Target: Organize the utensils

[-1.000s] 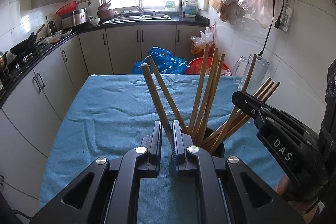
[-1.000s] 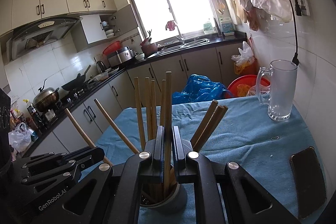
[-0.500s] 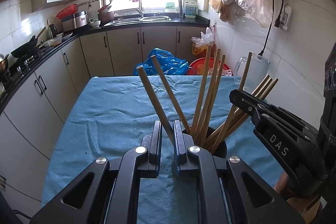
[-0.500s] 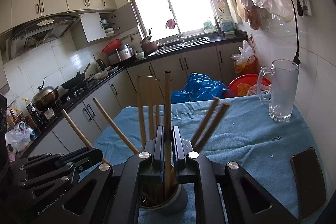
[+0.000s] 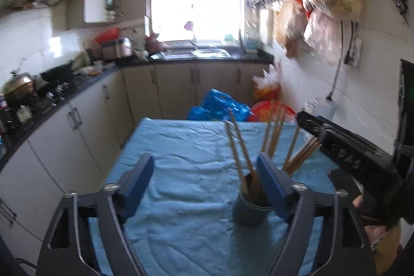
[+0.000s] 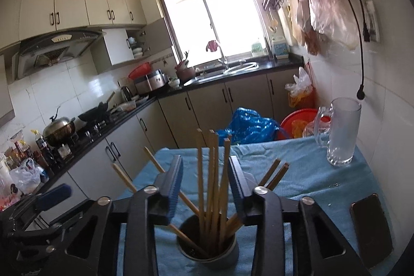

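Blue cloth (image 6: 305, 167) covered the bench, where a dark round holder (image 6: 207, 247) stood packed with pale wooden chopsticks (image 6: 212, 180) fanning outward. Both hand-held grippers, left (image 5: 204, 180) and right (image 6: 205, 183), had just been opening, gripping nothing; the right's jaws flanked the upright sticks.

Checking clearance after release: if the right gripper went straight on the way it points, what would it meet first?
Probably the chopsticks standing in the holder: several rise between the right gripper's open jaws, which have just been opening. Depth is unclear.
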A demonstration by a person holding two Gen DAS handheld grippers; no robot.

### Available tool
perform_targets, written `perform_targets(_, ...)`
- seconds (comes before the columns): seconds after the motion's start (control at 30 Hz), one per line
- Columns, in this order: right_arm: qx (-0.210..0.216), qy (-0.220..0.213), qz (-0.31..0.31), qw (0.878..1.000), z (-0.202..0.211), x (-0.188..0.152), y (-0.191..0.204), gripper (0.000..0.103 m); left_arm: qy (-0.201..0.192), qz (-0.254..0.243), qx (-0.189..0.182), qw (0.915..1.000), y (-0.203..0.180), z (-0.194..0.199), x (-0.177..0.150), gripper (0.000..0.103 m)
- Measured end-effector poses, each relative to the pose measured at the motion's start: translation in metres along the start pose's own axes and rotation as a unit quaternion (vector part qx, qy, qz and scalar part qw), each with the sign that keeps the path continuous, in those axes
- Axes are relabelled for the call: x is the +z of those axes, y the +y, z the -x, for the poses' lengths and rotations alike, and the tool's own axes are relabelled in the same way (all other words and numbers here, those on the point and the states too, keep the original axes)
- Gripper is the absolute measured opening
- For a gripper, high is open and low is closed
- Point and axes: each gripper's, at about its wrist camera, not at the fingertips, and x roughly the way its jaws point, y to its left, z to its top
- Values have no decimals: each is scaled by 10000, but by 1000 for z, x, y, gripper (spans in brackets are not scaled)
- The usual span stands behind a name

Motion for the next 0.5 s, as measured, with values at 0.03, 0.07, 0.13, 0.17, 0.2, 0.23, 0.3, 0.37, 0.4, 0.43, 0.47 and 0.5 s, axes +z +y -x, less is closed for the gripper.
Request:
perform_targets(0.03, -1, -41, 3, 10000, 7, 2, 3, 44, -107, 25, 115, 9999, 5, 10, -1, 88)
perform_targets(0.07, 3, -83, 17, 10000, 15, 5, 7, 46, -175, 46, 184, 9997, 8, 17, -2, 92)
perform_targets(0.13, 17, -147, 60, 9999, 31, 7, 15, 56, -325, 128, 393, 9986, 18, 34, -6, 98)
perform_targets(0.17, 21, -183, 96, 9998, 42, 7, 19, 59, -367, 171, 466, 9981, 22, 39, -8, 100)
perform_targets(0.2, 16, -202, 143, 9997, 51, 6, 22, 64, -425, 257, 557, 9972, 28, 47, -12, 101)
perform_targets(0.23, 5, -202, 189, 9996, 58, 5, 24, 68, -474, 360, 614, 9963, 33, 55, -16, 101)
perform_targets(0.3, -38, -153, 341, 9993, 75, -2, 31, 72, -512, 528, 665, 9951, 44, 67, -23, 103)
perform_targets(0.37, -97, -46, 460, 9989, 86, -10, 34, 78, -486, 655, 685, 9943, 51, 77, -32, 103)
perform_targets(0.4, -155, 83, 547, 9983, 92, -19, 36, 80, -465, 695, 699, 9940, 52, 80, -35, 103)
perform_targets(0.43, -195, 174, 588, 9979, 95, -25, 36, 80, -450, 734, 730, 9936, 54, 85, -39, 103)
perform_targets(0.47, -234, 293, 629, 9973, 98, -33, 37, 80, -448, 749, 754, 9933, 55, 89, -43, 103)
perform_targets(0.5, -260, 403, 660, 9967, 102, -42, 36, 80, -451, 750, 776, 9931, 56, 93, -48, 103)
